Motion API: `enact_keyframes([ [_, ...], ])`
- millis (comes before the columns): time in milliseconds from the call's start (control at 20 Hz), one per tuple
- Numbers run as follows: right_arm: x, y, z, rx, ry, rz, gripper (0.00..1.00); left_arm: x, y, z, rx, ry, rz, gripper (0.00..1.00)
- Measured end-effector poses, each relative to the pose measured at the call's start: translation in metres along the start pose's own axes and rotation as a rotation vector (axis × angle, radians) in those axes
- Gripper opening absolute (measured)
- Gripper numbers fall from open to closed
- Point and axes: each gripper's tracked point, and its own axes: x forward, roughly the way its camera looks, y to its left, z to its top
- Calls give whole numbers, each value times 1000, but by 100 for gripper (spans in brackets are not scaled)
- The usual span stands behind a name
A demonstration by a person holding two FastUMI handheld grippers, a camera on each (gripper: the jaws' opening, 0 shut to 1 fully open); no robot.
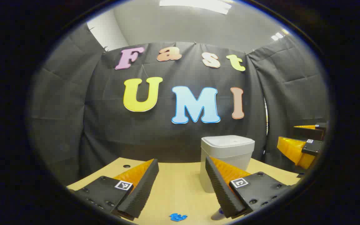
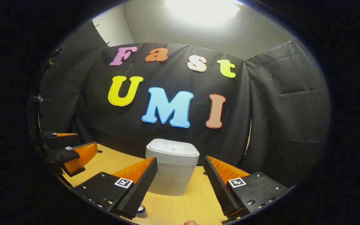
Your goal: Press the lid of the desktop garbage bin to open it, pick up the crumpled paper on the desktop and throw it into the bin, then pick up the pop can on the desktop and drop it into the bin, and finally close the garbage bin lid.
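White bin point(image 2: 172, 167), lid down | ahead of right gripper point(image 2: 180, 184) | both grippers wide, empty

The garbage bin point(image 2: 172, 168) looks like smooth, matt plastic, its closed lid point(image 2: 172, 148) with a faint sheen under the ceiling light. The desktop point(image 2: 195, 200) shows a pale wood grain with a smooth, lightly satin finish. The booth's wall point(image 2: 280, 103) is matt cloth, creased and folded. On the right gripper point(image 2: 180, 184) the inner faces of the fingers point(image 2: 216, 184) are ribbed and rough-looking, while the bodies behind them look like hard matt plastic set with small glossy screws
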Motion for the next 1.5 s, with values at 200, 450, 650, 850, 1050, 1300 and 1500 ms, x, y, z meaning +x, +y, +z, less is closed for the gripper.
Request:
enact_keyframes([
  [200,-2,3,-1,4,9,1,95,1,0,4,13,-16,-16,100],
  [450,-4,12,-9,17,40,10,95,-5,3,7,34,-17,-18,100],
  [650,-6,14,-9,3,38,9,95,-13,9,2,18,-22,4,100],
  [850,-4,12,-9,-3,47,4,95,-14,6,2,5,-20,-2,100],
  [1050,-1,10,-13,3,68,-5,83,-12,5,4,12,-26,-10,100],
  [1300,5,18,-15,14,75,7,47,-10,2,-2,20,-18,-22,100],
  [1500,17,13,-22,82,92,-16,13,-5,4,-7,42,-2,-30,98],
])
